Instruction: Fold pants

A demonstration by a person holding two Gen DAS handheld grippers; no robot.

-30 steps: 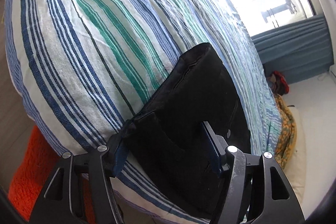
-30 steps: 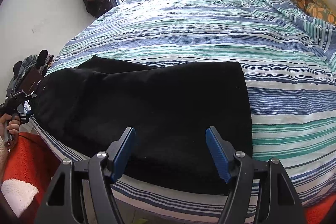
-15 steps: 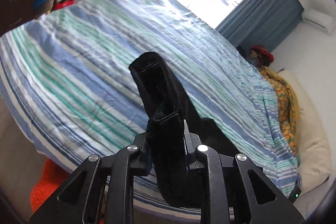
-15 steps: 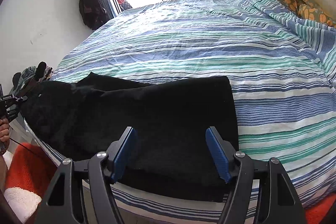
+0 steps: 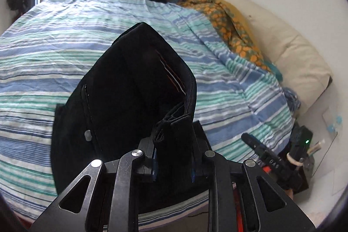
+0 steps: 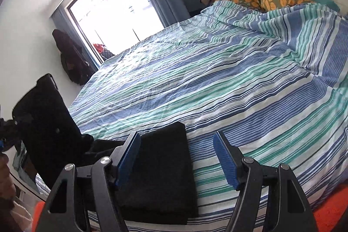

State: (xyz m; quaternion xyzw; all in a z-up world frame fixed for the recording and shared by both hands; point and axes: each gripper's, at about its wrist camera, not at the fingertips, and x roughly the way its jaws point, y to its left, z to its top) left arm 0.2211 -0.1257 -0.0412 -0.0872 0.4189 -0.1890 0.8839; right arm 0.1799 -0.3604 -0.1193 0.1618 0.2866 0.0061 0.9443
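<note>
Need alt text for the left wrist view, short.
The left hand-held gripper is shut on the waistband of black pants, lifting that end above a striped bed cover. An orange-patterned blanket and cream pillow lie beyond.

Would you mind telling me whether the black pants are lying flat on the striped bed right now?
Partly. One end of the black pants is lifted, clamped in the left tool; the other end lies flat on the striped bedspread.
</note>
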